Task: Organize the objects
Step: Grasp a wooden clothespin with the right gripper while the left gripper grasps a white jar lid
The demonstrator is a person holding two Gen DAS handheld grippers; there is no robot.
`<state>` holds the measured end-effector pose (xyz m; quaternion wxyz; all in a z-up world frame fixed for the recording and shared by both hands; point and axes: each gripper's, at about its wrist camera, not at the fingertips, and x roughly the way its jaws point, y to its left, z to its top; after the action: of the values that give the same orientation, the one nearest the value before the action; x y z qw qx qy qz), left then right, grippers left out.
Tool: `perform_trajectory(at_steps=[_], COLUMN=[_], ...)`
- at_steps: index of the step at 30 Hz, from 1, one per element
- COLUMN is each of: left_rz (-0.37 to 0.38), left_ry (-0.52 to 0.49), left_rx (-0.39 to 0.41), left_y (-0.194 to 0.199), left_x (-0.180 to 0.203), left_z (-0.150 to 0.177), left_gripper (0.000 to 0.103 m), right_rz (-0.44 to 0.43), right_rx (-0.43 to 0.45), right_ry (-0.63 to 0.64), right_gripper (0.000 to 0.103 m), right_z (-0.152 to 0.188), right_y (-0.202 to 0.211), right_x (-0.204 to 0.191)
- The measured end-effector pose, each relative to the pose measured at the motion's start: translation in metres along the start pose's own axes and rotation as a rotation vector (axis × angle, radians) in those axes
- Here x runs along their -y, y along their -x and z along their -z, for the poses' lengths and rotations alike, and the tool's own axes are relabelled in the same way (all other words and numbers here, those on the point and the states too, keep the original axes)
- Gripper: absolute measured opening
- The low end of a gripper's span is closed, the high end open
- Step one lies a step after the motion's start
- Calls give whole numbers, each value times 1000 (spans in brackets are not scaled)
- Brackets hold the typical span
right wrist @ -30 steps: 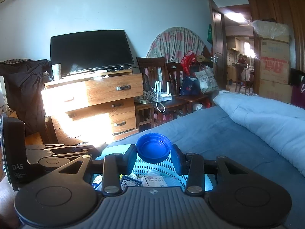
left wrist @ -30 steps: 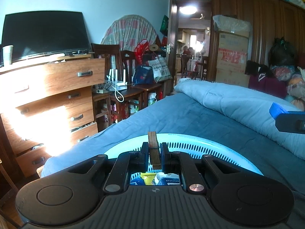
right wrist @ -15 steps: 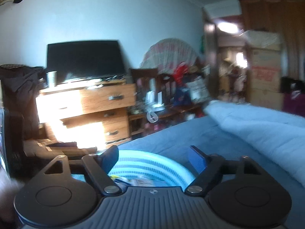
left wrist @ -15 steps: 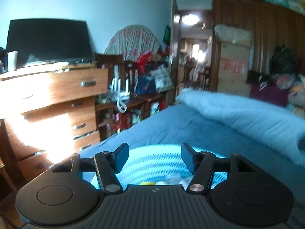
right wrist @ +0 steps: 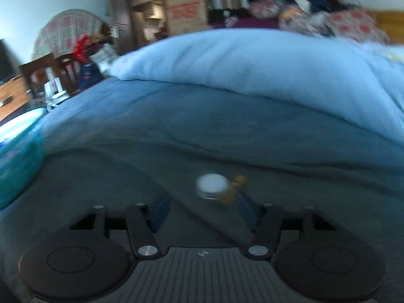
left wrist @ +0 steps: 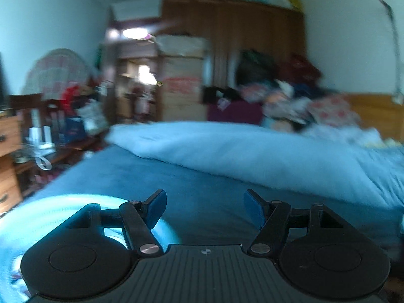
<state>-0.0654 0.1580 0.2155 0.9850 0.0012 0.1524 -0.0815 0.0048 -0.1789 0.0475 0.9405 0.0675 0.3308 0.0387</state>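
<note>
Both grippers spread wide, nothing held; views blurred.

Left gripper (left wrist: 205, 208) above the blue bedspread (left wrist: 202, 189), jaws apart, with the pale blue basket (left wrist: 50, 202) low at left, partly behind the left finger. Right gripper (right wrist: 202, 213) open over the bedspread, just short of a small white-lidded jar (right wrist: 211, 185) lying near the right fingertip, touching an orange-brown item (right wrist: 233, 189) too blurred to identify. Light blue duvet (right wrist: 252, 63) bunched beyond.

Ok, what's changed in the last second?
Both grippers let go: the left gripper dropped its wooden piece, the right gripper its blue cap, over the basket. Both then swung right, the right toward a white-lidded jar on the bed. Both are open and hold nothing.
</note>
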Motion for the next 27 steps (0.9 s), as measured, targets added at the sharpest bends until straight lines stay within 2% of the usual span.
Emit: perform_trajectory(at_steps=[2, 5, 7, 9, 11, 15, 17, 18, 19, 20, 22, 25, 26, 27], left_rz=[25, 38, 44, 51, 65, 115, 141, 150, 159, 169, 191, 215, 231, 247], left_ry=[-10, -25, -27, -30, -33, -25, -28, -33, -39, -42, -53, -70, -76, -83], left_rx=[-27, -60, -81, -100, -117, -159, -179, -189, -200, -209, -226, -251, -258, -266], left_y=[-10, -20, -27, -34, -45, -74, -87, -96, -102, -107, -120, -141, -148, -156], left_x=[12, 19, 23, 27, 33, 55, 68, 74, 82, 87, 98, 116, 121, 128], left_z=[7, 17, 21, 25, 29, 40, 47, 48, 51, 54, 60, 69, 74, 79], left_gripper=[68, 68, 68, 68, 68, 68, 68, 68, 68, 68, 68, 68, 68, 67], right_rz=[-9, 2, 0, -3, 4, 37, 11, -3, -4, -8, -30, -38, -37, -43], right_rx=[-48, -60, -78, -76, -69, -70, -83, -72, -55, -42, -37, -42, -33, -23], right_ry=[-2, 22, 25, 33, 50, 82, 94, 98, 109, 118, 117, 145, 146, 127], right_gripper=[60, 59, 50, 29, 13, 14, 25, 42, 49, 52, 49, 27, 14, 13], right_z=[0, 0, 1, -2, -3, -2, 0, 0, 0, -1, -5, -3, -2, -1], right_y=[-23, -46, -58, -60, -52, -39, -38, -36, -35, -36, -43, -51, -50, -45], right_x=[10, 21, 30, 37, 49, 63, 66, 66, 64, 62, 62, 59, 61, 66])
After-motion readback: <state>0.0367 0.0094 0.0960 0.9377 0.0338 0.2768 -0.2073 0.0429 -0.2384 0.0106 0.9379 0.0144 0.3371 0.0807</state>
